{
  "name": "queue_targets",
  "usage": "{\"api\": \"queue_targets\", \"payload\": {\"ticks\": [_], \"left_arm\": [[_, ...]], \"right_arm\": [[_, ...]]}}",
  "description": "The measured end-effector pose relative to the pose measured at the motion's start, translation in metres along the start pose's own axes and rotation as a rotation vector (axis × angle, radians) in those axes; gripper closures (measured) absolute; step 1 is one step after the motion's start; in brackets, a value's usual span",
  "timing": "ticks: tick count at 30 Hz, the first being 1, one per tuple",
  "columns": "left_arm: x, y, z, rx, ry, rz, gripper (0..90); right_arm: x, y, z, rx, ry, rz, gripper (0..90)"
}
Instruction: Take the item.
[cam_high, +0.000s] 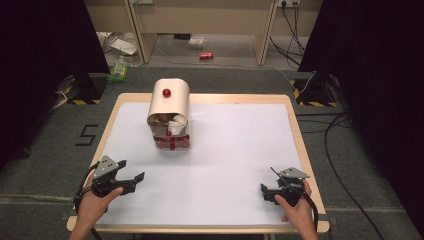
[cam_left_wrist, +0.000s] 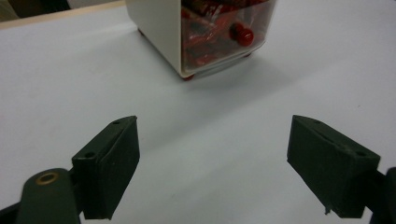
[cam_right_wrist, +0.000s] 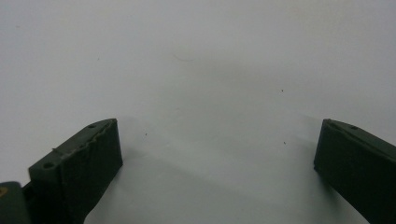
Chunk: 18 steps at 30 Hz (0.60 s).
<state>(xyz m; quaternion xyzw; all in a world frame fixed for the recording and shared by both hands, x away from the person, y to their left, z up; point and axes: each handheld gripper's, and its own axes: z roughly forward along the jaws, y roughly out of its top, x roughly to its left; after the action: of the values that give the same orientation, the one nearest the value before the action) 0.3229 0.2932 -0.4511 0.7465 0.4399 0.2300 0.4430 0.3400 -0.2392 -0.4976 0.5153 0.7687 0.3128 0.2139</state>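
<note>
1. High view: a small cream bread-bin-style box (cam_high: 170, 112) with a roll-top lid and a red knob (cam_high: 166, 92) sits near the far left corner of the table (cam_high: 240, 150), close to the far edge. Below the lid there's a clear-fronted drawer (cam_high: 172, 142) stuffed with red bits; I can't tell what they are. The left gripper (cam_high: 134, 179) is down by the near left corner and the right gripper (cam_high: 265, 192) by the near right corner, both well apart from the box and both empty.

2. Left gripper view: the jaws stand wide open with nothing between them, just white tabletop. They're aimed at the box's front corner, where the drawer's red knob (cam_left_wrist: 241, 33) pokes out, with plenty of gap to close.

3. Right gripper view: its jaws are also spread wide, holding nothing, looking at bare table surface.

4. My read: this looks like the approach before opening the box. I'd go in with the left gripper since it's nearer and already lined up. Come in level, centre the jaws on whichever knob you're going for, and pinch it square so it doesn't slip off the round surface. The box looks light, so I'd bring the right gripper over to brace its side, or it may slide instead of opening.
</note>
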Motion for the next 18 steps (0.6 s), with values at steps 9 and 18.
{"api": "queue_targets", "payload": {"ticks": [9, 18], "left_arm": [[-0.012, 0.023, 0.0, -0.044, -0.051, 0.023, 18.1], [-0.021, 0.043, 0.002, -0.072, -0.08, 0.054, 18.4]], "right_arm": [[0.0, 0.0, 0.0, 0.0, 0.0, -0.001, 1.3], [0.0, 0.0, 0.0, 0.0, 0.001, -0.003, 1.1]]}}
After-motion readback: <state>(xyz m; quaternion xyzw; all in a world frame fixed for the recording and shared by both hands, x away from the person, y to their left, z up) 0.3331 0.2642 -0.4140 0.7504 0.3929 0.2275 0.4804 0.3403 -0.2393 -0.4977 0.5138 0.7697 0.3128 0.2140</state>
